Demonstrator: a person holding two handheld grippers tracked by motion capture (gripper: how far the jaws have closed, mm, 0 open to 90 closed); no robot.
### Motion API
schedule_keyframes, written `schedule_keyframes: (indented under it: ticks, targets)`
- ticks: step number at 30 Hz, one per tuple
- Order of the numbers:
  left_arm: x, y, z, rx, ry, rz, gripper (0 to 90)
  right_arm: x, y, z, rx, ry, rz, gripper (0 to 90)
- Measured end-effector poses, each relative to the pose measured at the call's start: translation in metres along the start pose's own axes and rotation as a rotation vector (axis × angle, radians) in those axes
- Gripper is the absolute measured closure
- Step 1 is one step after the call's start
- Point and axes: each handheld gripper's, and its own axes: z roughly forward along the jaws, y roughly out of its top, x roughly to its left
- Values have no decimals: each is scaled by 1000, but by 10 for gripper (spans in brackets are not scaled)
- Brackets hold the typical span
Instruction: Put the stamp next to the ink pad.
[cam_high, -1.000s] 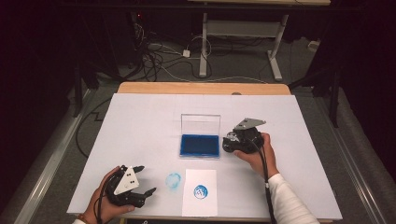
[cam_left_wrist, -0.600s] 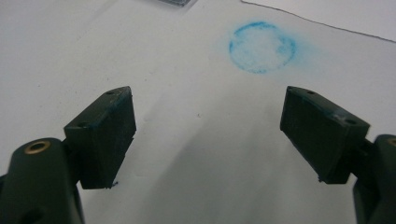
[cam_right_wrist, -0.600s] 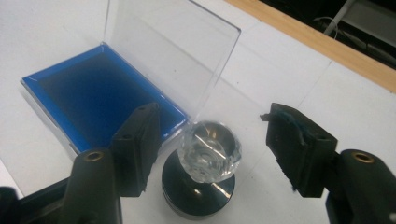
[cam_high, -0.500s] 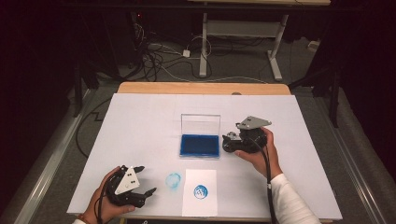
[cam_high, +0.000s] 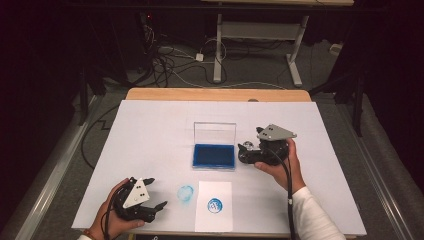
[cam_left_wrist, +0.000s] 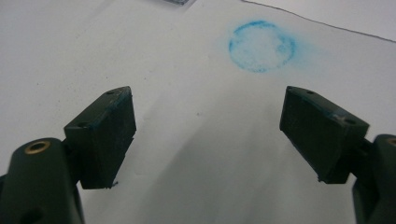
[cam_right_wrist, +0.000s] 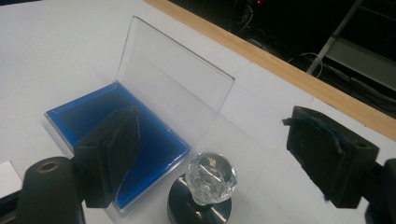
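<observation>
A round stamp (cam_right_wrist: 201, 200) with a black base and a faceted clear knob (cam_right_wrist: 210, 175) stands upright on the white table, right beside the blue ink pad (cam_right_wrist: 154, 144). The pad's clear lid (cam_right_wrist: 173, 93) stands raised. My right gripper (cam_right_wrist: 215, 135) hangs just above the stamp. Its jaws have just been opening and now stand wide, and no pad touches the knob. In the high view this right gripper (cam_high: 248, 154) sits at the right edge of the ink pad (cam_high: 214, 155). My left gripper (cam_high: 150, 199) rests open and empty at the front left, facing a blue ring mark (cam_left_wrist: 262, 45).
A white sheet (cam_high: 215, 217) with a round blue print (cam_high: 215, 205) lies at the front edge, next to the blue ring mark (cam_high: 186, 193). A wooden strip (cam_high: 215, 94) borders the table's far side, with cables and a desk frame on the floor beyond.
The right hand and its gripper have lifted slightly beside the ink pad. The left hand has stayed put.
</observation>
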Motion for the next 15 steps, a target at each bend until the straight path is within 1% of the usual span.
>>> schedule_keyframes:
  ticks: [5,11,13,15]
  targets:
    - [0,0,0,0,1,1,179,3,1,-5,-3,8,-12,187]
    - [1,0,-1,-6,6,-6,179,8,4,-13,-19,14,-32,194]
    - [1,0,-1,-7,7,-8,179,10,5,-16,-8,9,-41,196]
    - [1,0,-2,-8,10,-7,179,11,5,-19,-10,15,-46,196]
